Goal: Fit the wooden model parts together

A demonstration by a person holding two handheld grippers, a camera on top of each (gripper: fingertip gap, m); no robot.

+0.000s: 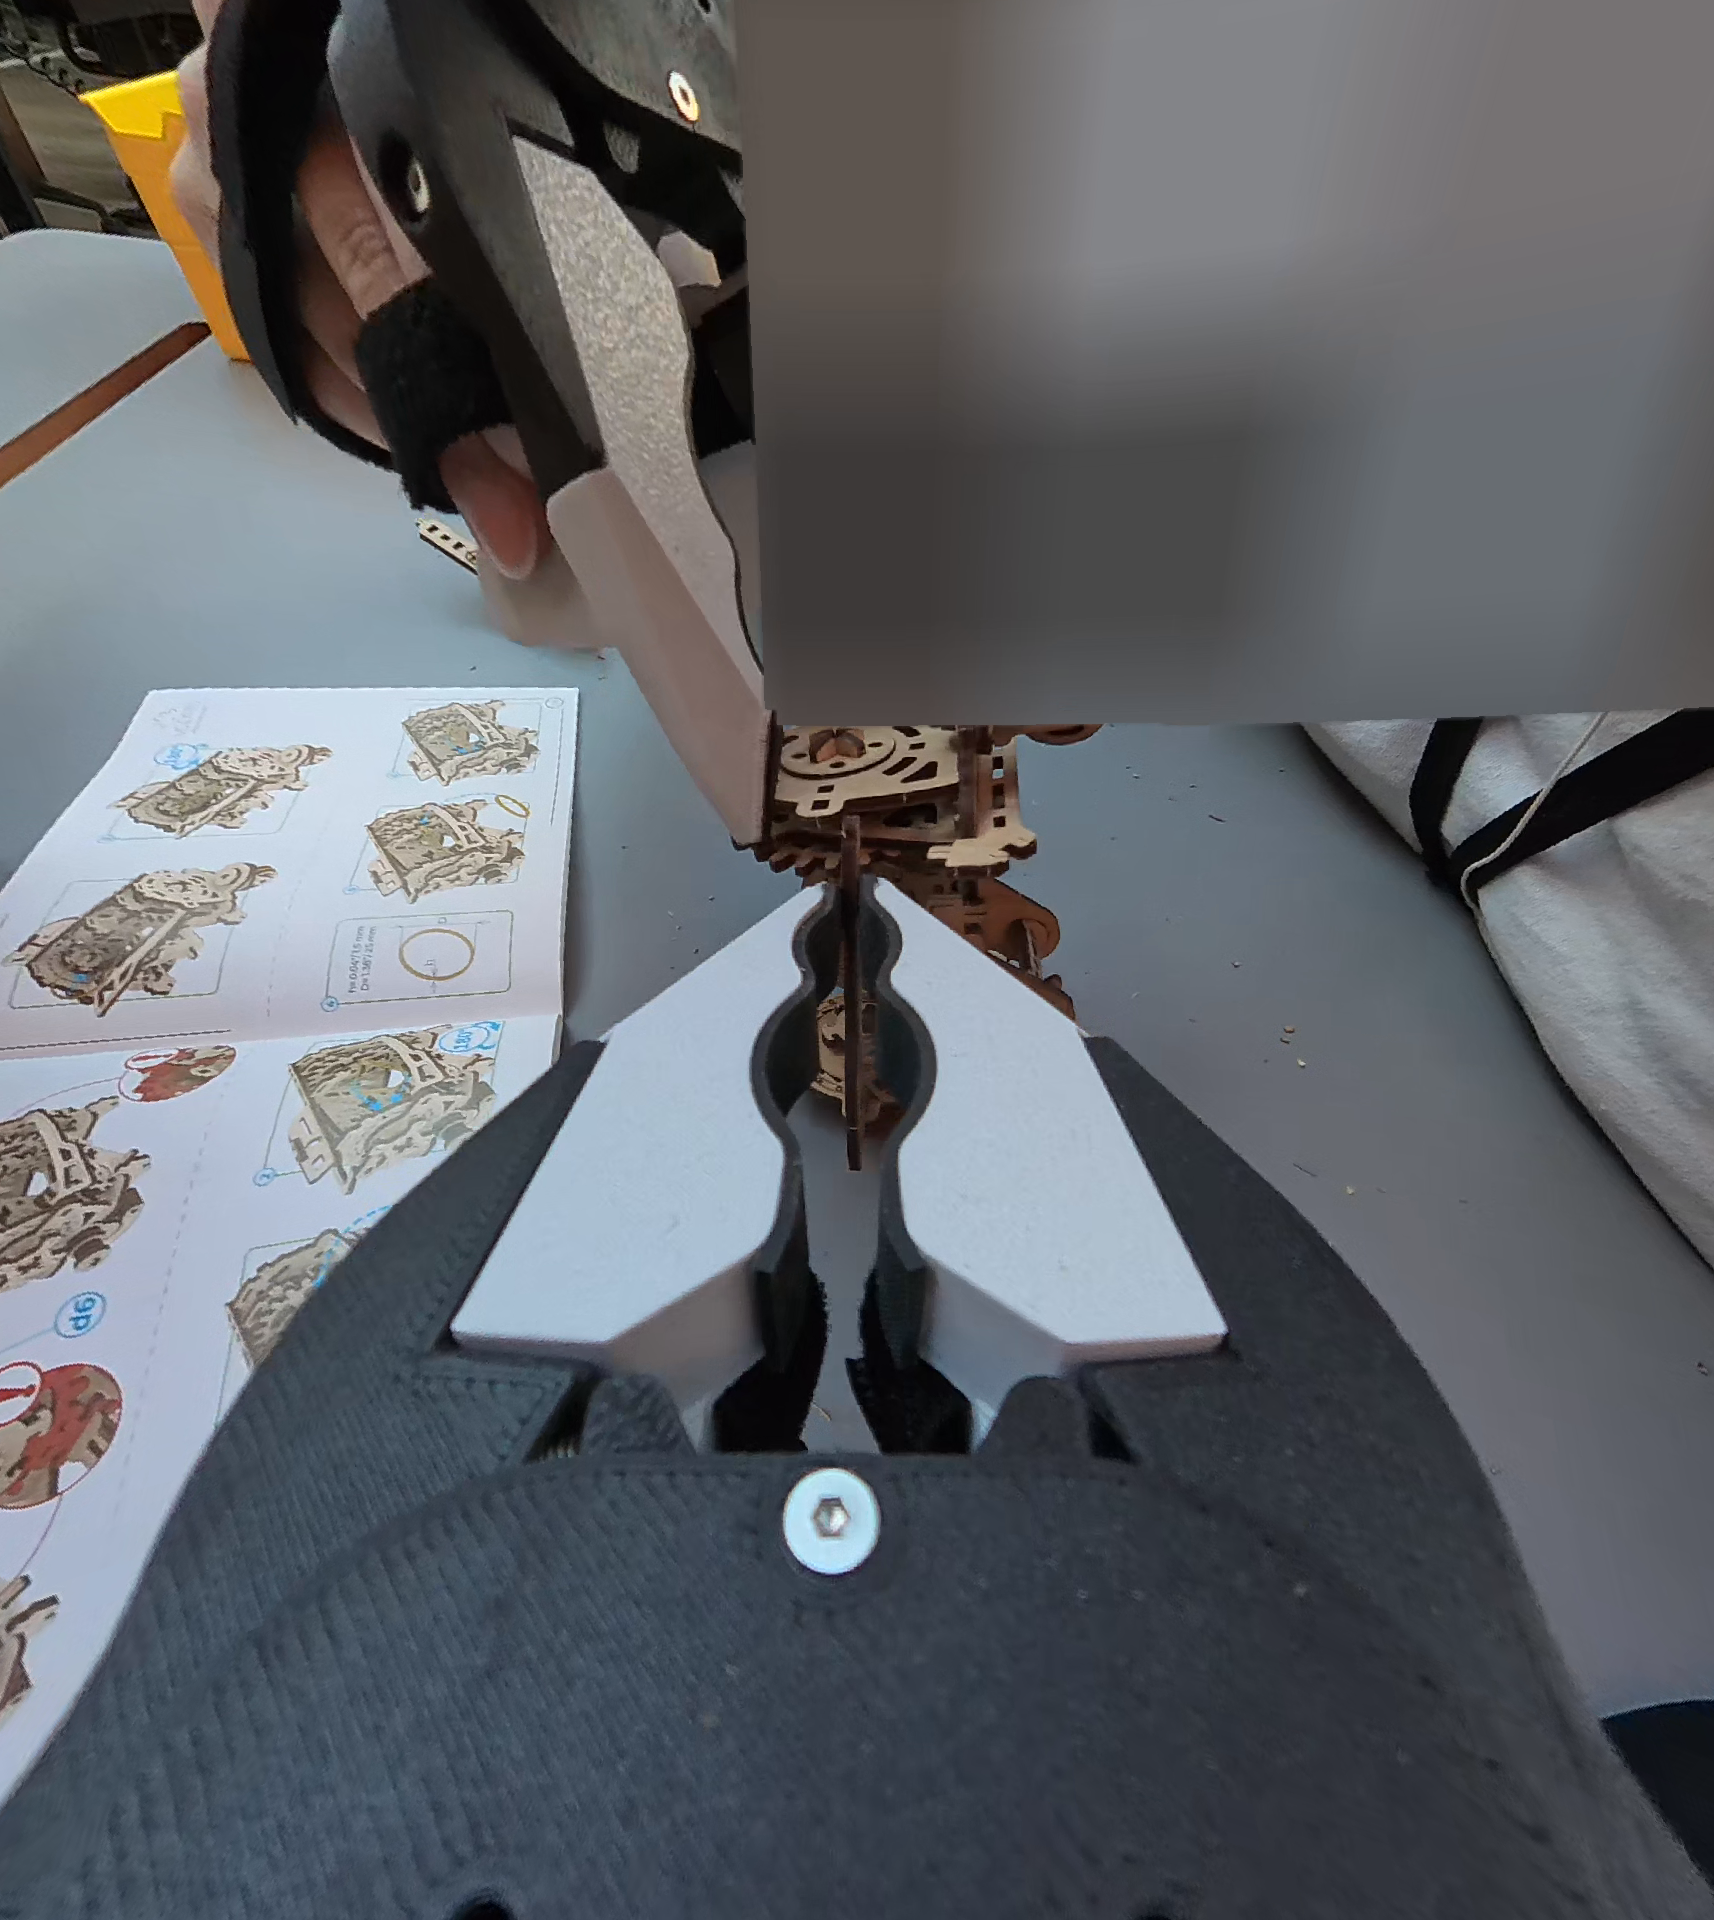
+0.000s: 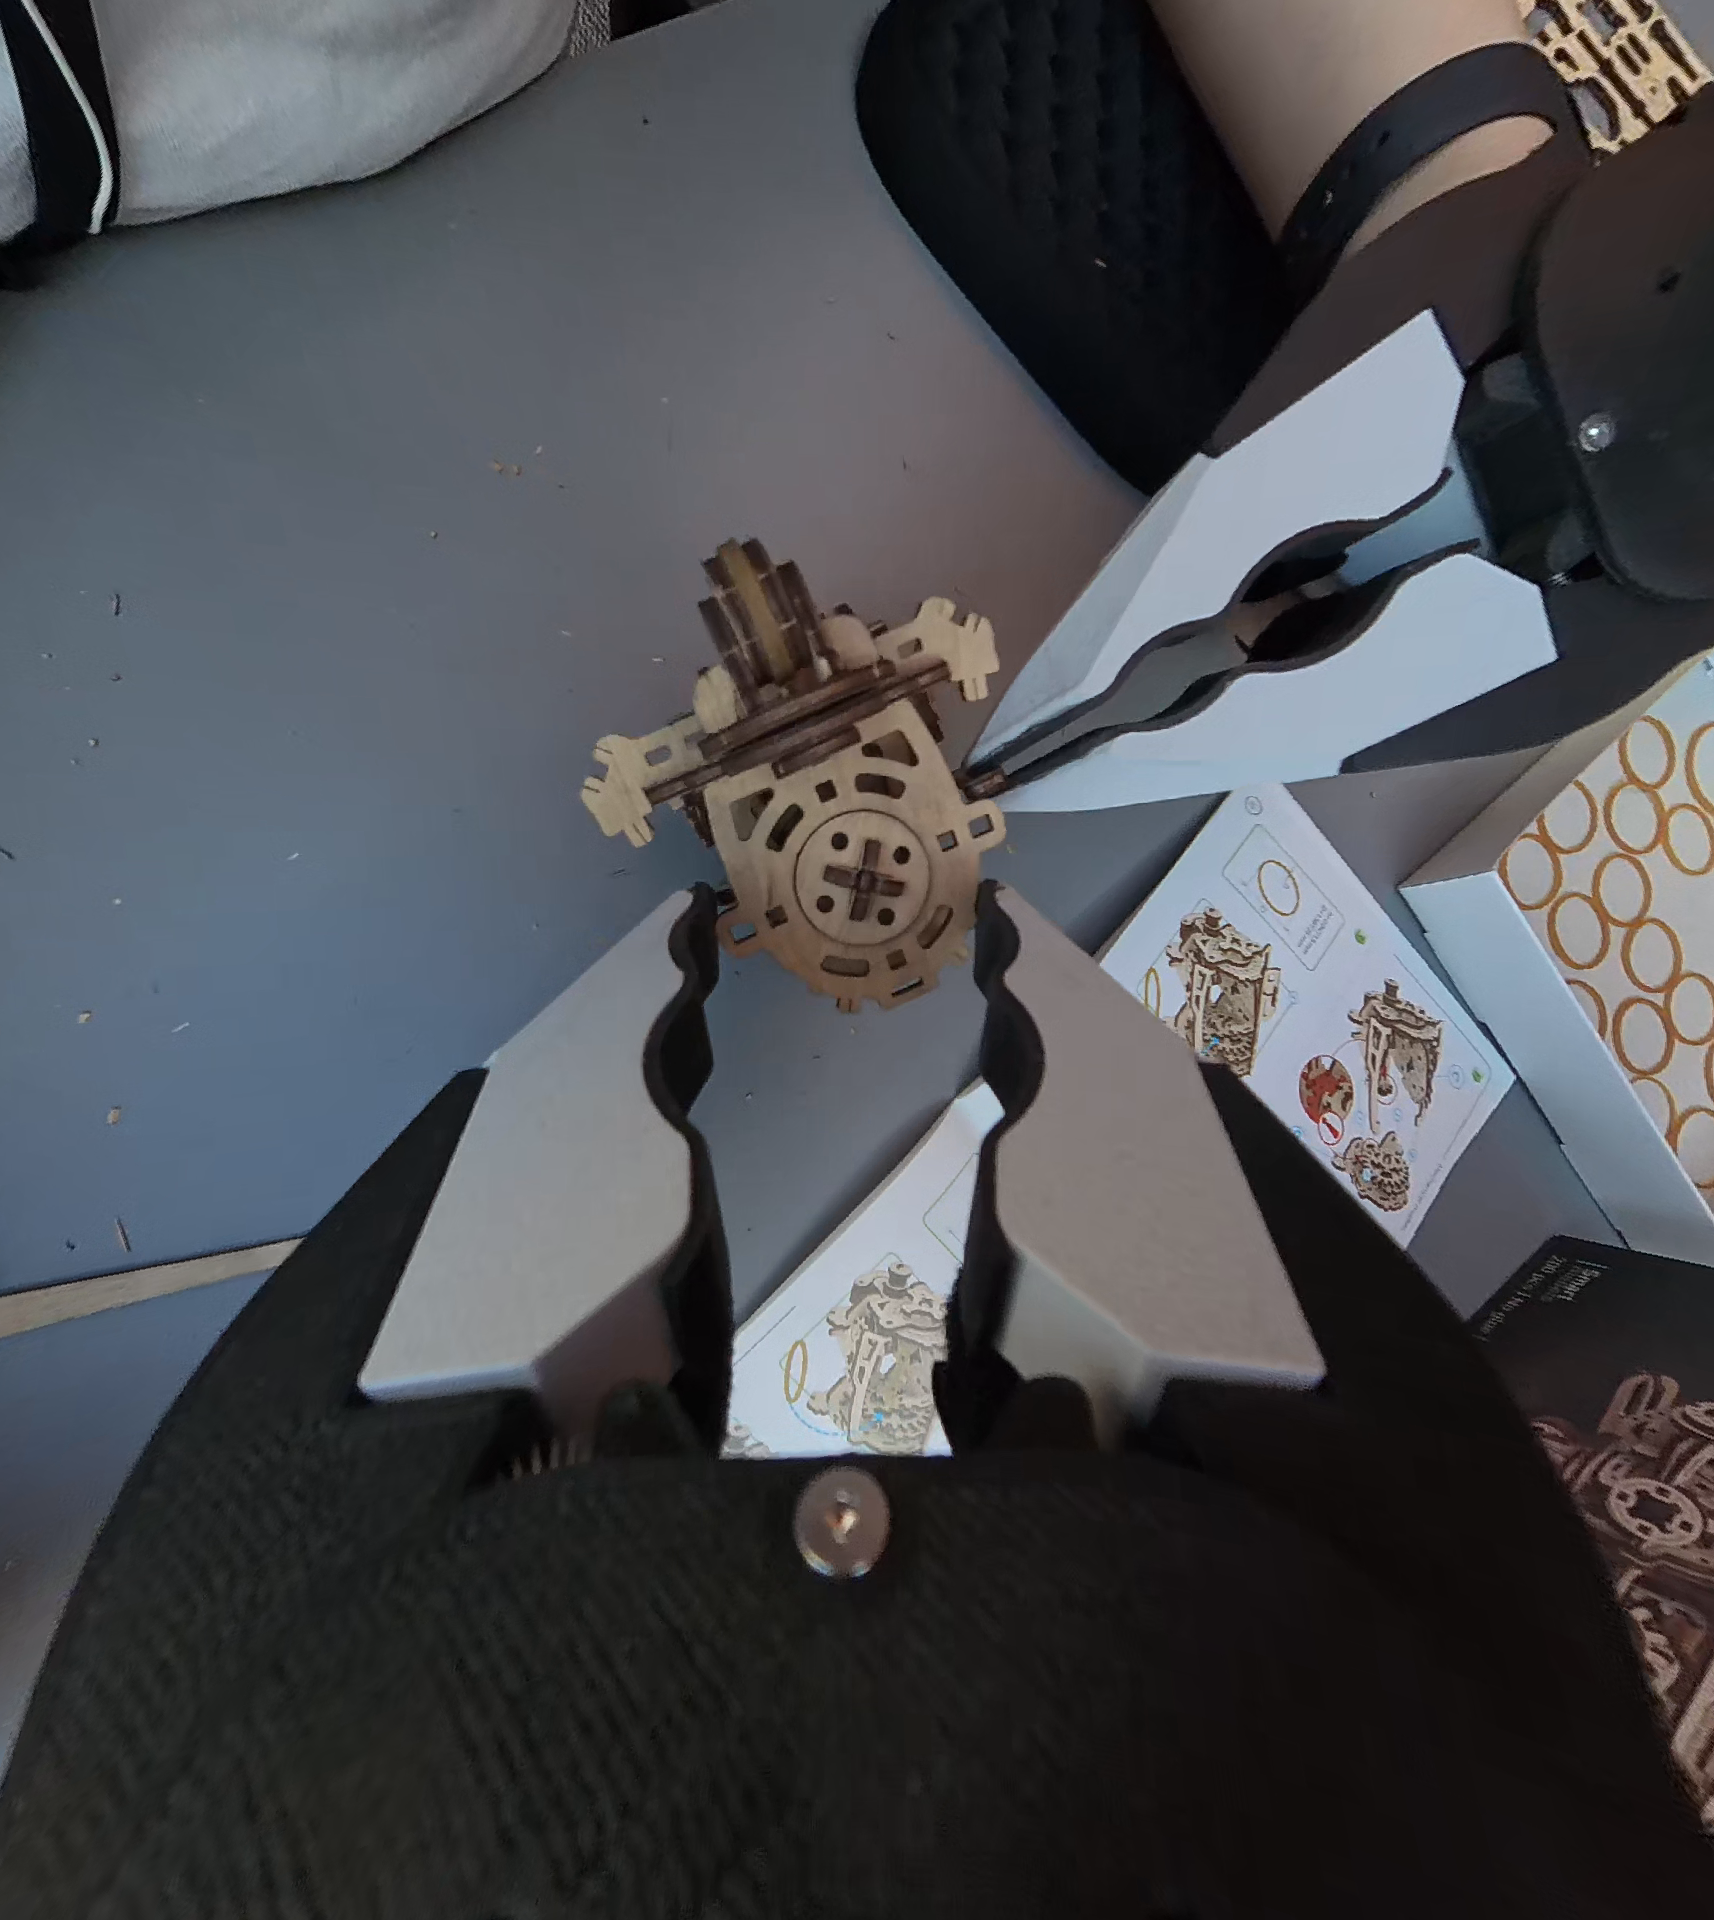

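We are pinching the wooden model (image 2: 811,790) by its edge plate in the left tongs (image 2: 983,774), easing the open right tongs (image 2: 842,914) squarely around its face.

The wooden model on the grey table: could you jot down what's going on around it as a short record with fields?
Model: wooden model, a partly built assembly of laser-cut parts
Left hand-held gripper: shut on a thin flat piece at the model's edge
Right hand-held gripper: open, its fingers either side of the model's round face
Surface: grey table, speckled with wood crumbs
Nearby: open instruction booklet; white box of rubber bands; dark kit box
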